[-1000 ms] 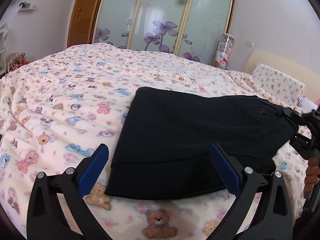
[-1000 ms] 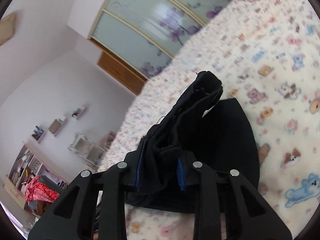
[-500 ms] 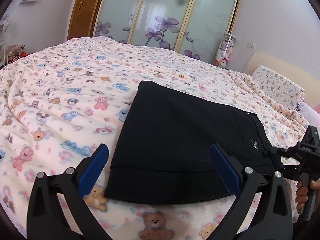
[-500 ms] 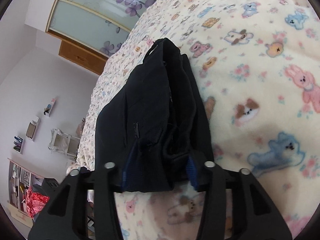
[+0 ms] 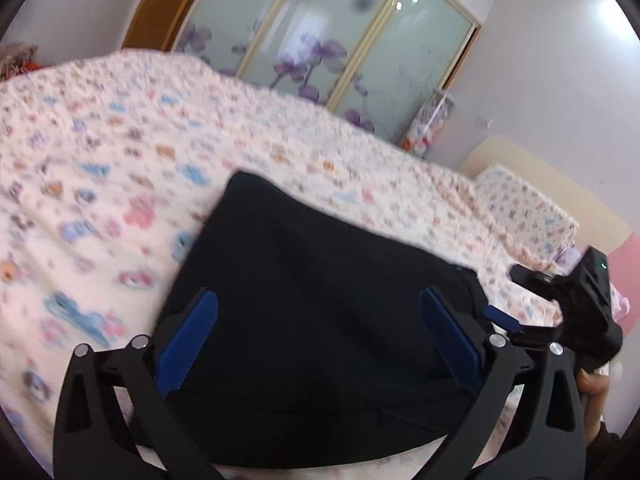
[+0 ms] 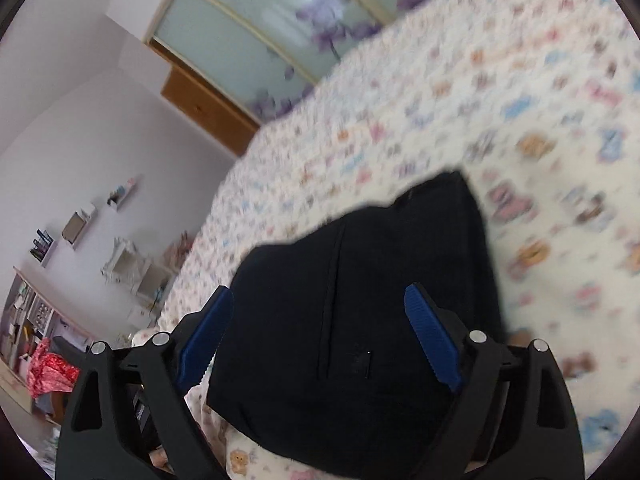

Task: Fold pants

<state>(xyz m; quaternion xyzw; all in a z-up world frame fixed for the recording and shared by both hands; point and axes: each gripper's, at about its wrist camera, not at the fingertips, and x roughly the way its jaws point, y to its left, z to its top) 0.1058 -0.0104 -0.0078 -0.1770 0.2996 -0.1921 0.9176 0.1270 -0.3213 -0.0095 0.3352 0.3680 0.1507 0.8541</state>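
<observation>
The black pants point(image 5: 312, 312) lie folded into a flat rectangle on the animal-print blanket point(image 5: 92, 168). My left gripper point(image 5: 318, 340) hovers over their near edge, wide open, nothing pinched between its blue pads. In the right wrist view the same pants point(image 6: 360, 304) lie flat, a zip pocket showing on top. My right gripper point(image 6: 320, 336) is above them with its jaws opening wide; the cloth lies below the pads, not pressed by them. The right gripper's body point(image 5: 576, 312) and the hand holding it show at the right of the left wrist view.
The bed stretches wide around the pants on all sides. A pillow point(image 5: 528, 204) and headboard point(image 5: 560, 176) lie at the right. Sliding wardrobe doors point(image 5: 320, 28) stand behind the bed. Shelves and a red bag point(image 6: 48, 368) are off the bed's far side.
My right gripper let go of the bunched waistband, and the pants dropped flat. Both grippers shifted sideways over the pants. The left gripper stayed open.
</observation>
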